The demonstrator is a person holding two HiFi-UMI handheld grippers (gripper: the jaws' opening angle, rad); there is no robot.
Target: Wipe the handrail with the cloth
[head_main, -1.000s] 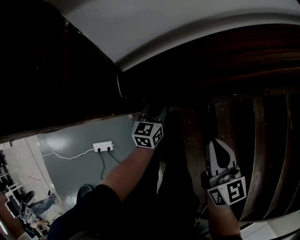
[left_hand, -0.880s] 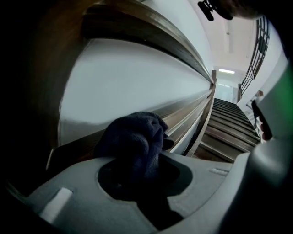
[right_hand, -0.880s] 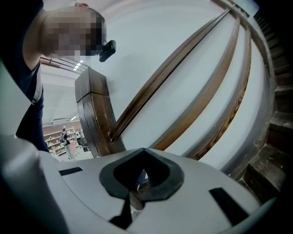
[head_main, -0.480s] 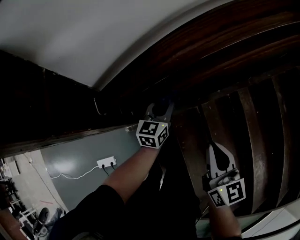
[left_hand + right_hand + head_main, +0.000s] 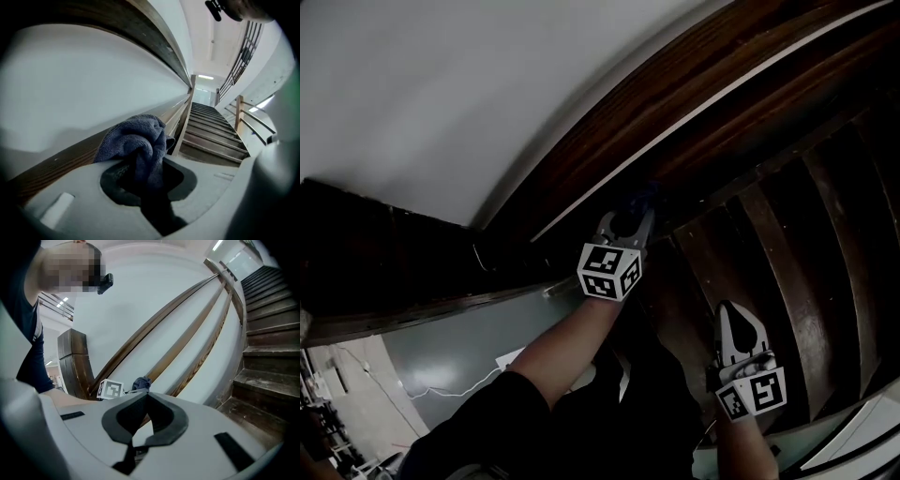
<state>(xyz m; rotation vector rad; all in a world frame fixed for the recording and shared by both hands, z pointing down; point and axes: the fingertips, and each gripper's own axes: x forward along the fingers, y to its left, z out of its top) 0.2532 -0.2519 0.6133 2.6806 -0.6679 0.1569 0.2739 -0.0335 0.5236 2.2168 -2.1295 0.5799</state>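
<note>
The left gripper (image 5: 623,223) is clenched on the blue cloth (image 5: 136,143), whose bunched end bulges out past the jaw tips at about 12 o'clock and presses against the wooden handrail (image 5: 51,168). In the head view the right gripper (image 5: 734,317) sits toward 4 o'clock from the left one, over the stair treads (image 5: 787,281), well apart from the cloth, its jaws closed together on nothing.

- left gripper (image 5: 624,223): pale grey shell, black jaw lining, white cube (image 5: 608,270) with black square markers
- right gripper (image 5: 735,311): same build and cube (image 5: 753,394)
- dark short sleeve (image 5: 483,422)
</note>
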